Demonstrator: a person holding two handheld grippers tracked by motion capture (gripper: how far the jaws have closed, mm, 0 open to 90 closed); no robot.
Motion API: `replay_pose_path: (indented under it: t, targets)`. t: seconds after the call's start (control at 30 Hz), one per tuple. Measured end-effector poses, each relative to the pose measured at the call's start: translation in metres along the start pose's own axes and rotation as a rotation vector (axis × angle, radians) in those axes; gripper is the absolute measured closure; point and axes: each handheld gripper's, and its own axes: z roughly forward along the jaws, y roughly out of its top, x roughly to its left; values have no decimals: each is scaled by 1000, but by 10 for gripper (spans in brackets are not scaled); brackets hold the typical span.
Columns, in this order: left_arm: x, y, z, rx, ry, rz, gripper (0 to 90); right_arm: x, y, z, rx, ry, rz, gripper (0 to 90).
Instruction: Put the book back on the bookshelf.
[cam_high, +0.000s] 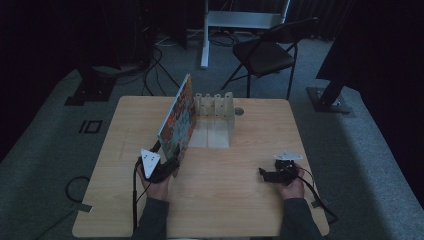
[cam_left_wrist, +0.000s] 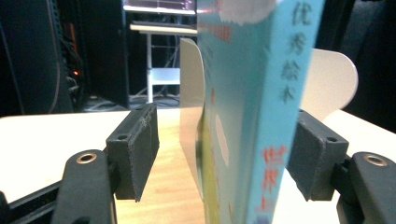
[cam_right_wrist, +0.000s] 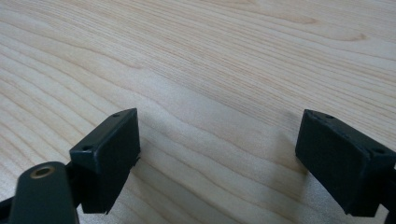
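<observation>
A thin picture book (cam_high: 177, 120) with a light blue spine (cam_left_wrist: 261, 116) stands upright on edge and leans to the left at the mouth of a white slotted rack (cam_high: 216, 107). My left gripper (cam_high: 172, 162) is at the book's near bottom corner with its jaws on both sides of the spine. In the left gripper view my left gripper (cam_left_wrist: 224, 140) is open: its left pad (cam_left_wrist: 137, 144) stands clear of the cover, and its right pad (cam_left_wrist: 313, 154) sits close beside the spine. My right gripper (cam_high: 262, 173) rests low over bare wood at the right, open (cam_right_wrist: 219, 154) with nothing between its jaws.
The wooden table (cam_high: 240, 200) has free room in the middle and at the front. White rack dividers (cam_left_wrist: 329, 79) rise behind the book. A black folding chair (cam_high: 265, 52) and dark stands are on the floor beyond the far edge.
</observation>
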Motion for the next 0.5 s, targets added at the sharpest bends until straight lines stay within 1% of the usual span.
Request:
replay_pose_path:
  t: [0.1,0.17,0.23,0.3,0.43,0.5]
  targets:
    - [0,-2,-6,26,-14,-30,297,0,0,0,0,0,1,132]
    - [0,-3,-10,41,-38,-48,297,0,0,0,0,0,1,132]
    - [-1,-5,-14,45,-39,-44,296,0,0,0,0,0,1,132]
    - [-1,-8,-17,53,-51,-60,296,0,0,0,0,0,1,132]
    - [1,-13,-22,71,-49,-72,296,0,0,0,0,0,1,132]
    - [1,-14,-23,73,-48,-74,296,0,0,0,0,1,2,132]
